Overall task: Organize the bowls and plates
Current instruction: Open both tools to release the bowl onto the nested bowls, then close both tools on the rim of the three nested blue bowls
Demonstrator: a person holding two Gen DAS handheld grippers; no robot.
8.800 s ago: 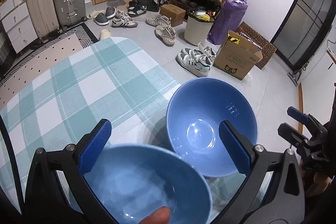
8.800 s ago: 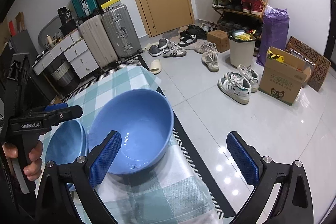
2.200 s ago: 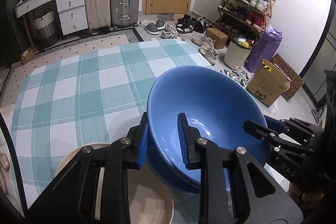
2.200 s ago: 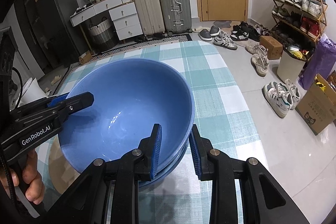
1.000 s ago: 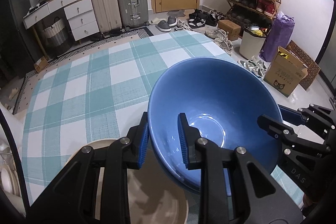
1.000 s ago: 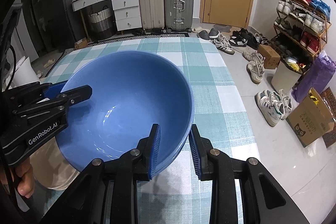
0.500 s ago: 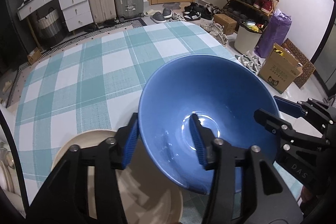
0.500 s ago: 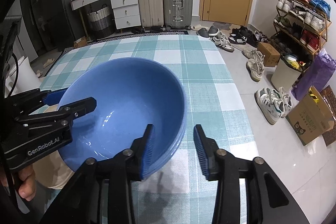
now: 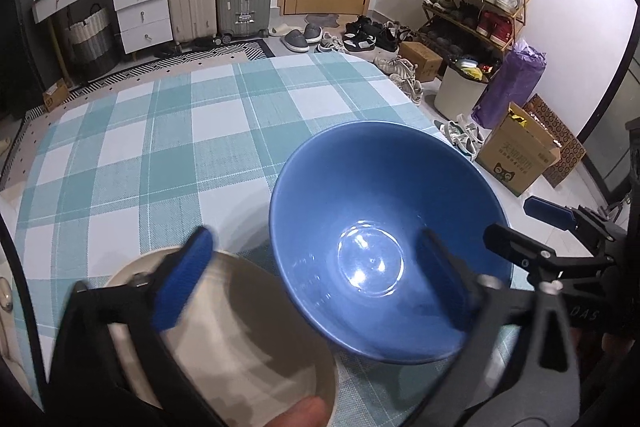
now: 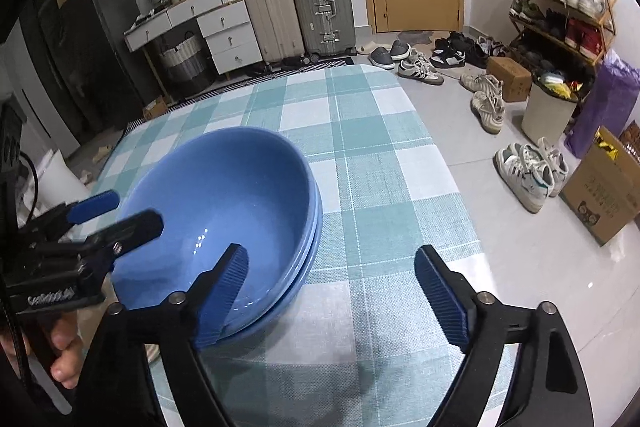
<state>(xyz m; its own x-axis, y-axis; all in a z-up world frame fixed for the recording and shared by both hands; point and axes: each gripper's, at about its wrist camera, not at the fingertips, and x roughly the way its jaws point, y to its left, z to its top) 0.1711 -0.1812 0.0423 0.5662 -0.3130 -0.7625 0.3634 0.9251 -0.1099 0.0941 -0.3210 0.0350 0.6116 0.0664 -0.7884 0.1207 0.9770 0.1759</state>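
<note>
Worktop (image 10: 372, 163) with teal-white check cloth; suitcases (image 10: 296, 7), door, shoe rack behind it. Stacked blue bowls (image 10: 224, 211) sit on the worktop, a beige plate (image 9: 240, 327) touching their left side. My left gripper (image 9: 312, 279) and right gripper (image 10: 332, 295) have both just been opening, now released, jaws wide. Each straddles the bowls' rim, pads clear of it. "GenRobot.AI" reads on the left gripper body, blurred; "DAS" on the right one. Cardboard box (image 9: 516, 155) with cat logo on the floor right of the bowls.
</note>
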